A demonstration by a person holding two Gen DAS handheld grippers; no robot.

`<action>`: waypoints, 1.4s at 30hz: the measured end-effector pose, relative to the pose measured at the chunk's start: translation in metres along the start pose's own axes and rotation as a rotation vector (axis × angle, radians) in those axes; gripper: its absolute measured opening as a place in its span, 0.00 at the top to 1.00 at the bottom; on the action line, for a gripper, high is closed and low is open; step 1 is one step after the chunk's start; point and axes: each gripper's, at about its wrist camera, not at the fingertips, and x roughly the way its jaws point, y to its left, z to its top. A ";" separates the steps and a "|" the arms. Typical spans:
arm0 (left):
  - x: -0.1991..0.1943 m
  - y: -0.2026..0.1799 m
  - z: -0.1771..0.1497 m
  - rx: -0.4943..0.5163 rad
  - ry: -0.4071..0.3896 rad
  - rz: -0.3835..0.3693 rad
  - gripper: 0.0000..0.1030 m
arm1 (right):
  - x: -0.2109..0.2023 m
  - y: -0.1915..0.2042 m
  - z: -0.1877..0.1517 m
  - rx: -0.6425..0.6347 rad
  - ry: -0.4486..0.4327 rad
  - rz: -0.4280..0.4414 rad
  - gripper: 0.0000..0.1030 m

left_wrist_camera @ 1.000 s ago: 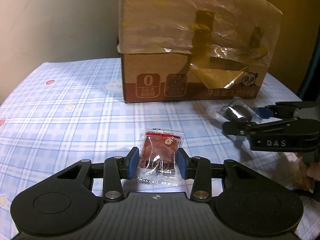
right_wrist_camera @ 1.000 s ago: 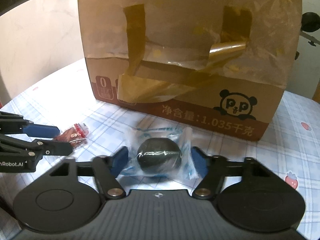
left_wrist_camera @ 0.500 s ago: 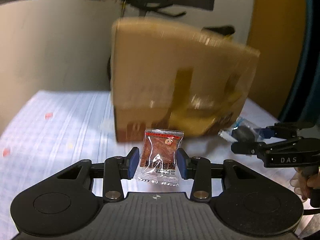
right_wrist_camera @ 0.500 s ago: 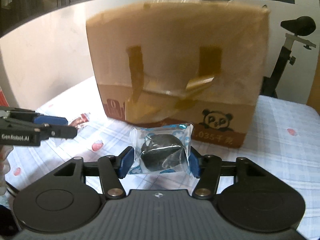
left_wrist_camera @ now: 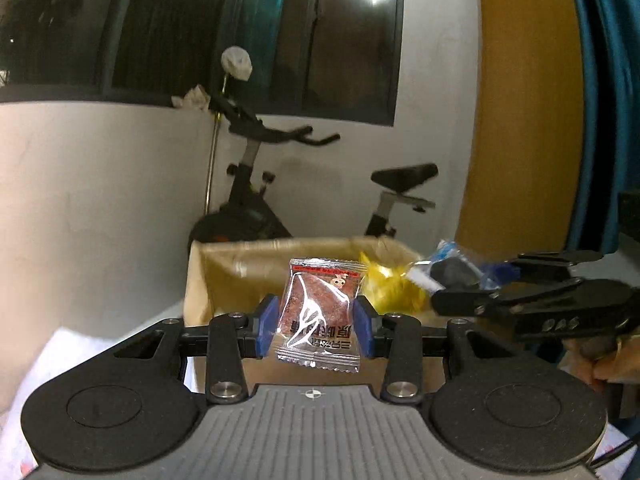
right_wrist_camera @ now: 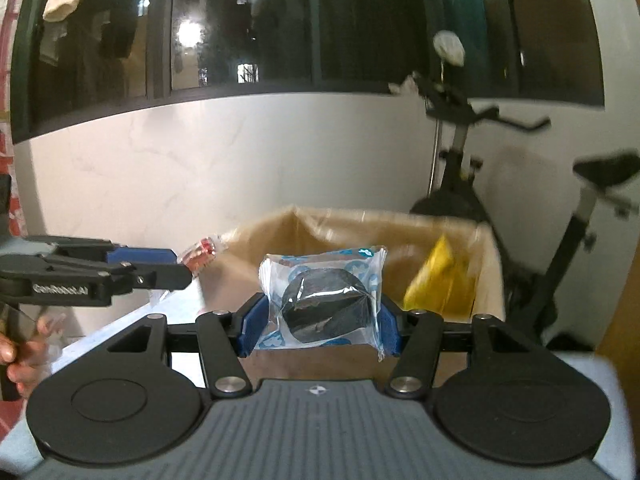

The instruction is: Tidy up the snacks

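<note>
From the left wrist view, the left gripper (left_wrist_camera: pixel 316 322) has its blue pads pressed on either side of a clear crinkled packet of red-brown dried meat (left_wrist_camera: pixel 319 312), held upright in front of the open cardboard box (left_wrist_camera: pixel 240 268); only this view shows the printed red strip along the packet's top edge and, off to the right, the right gripper (left_wrist_camera: pixel 460 286) seen side-on with its blue-and-clear pouch blurred at the tip; a glossy yellow wrapper (left_wrist_camera: pixel 390 288) lies inside the box (its shape crumpled, its contents unreadable). From the right wrist view, the right gripper (right_wrist_camera: pixel 318 324) is narrowed onto a pillow-shaped clear pouch with blue print (right_wrist_camera: pixel 324 300) holding a dark round cake, the film puffed and shiny; here the left gripper (right_wrist_camera: pixel 182 266) appears side-on at left, its packet only a red smear; the box's smooth tan inner walls show more fully, with an exercise bike (right_wrist_camera: pixel 520 184) behind.
</note>
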 end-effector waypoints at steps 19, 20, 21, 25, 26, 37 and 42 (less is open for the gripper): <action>0.116 0.024 0.030 0.001 0.197 0.145 0.57 | 0.154 -0.035 0.031 -0.025 0.253 -0.147 0.42; 0.117 0.026 0.028 0.002 0.204 0.150 0.57 | 0.157 -0.035 0.031 -0.030 0.258 -0.153 0.42; 0.116 0.026 0.027 0.003 0.207 0.152 0.56 | 0.160 -0.035 0.032 -0.037 0.264 -0.159 0.41; 0.113 0.028 0.024 0.006 0.204 0.132 0.30 | 0.160 -0.035 0.034 -0.038 0.262 -0.181 0.36; 0.110 0.028 0.025 0.003 0.200 0.133 0.24 | 0.157 -0.035 0.034 -0.034 0.253 -0.181 0.33; 0.062 0.022 0.046 0.017 0.126 0.129 0.09 | 0.105 -0.028 0.059 -0.018 0.159 -0.214 0.18; 0.029 0.013 0.051 0.045 0.081 0.185 0.08 | 0.074 -0.017 0.066 0.018 0.108 -0.210 0.10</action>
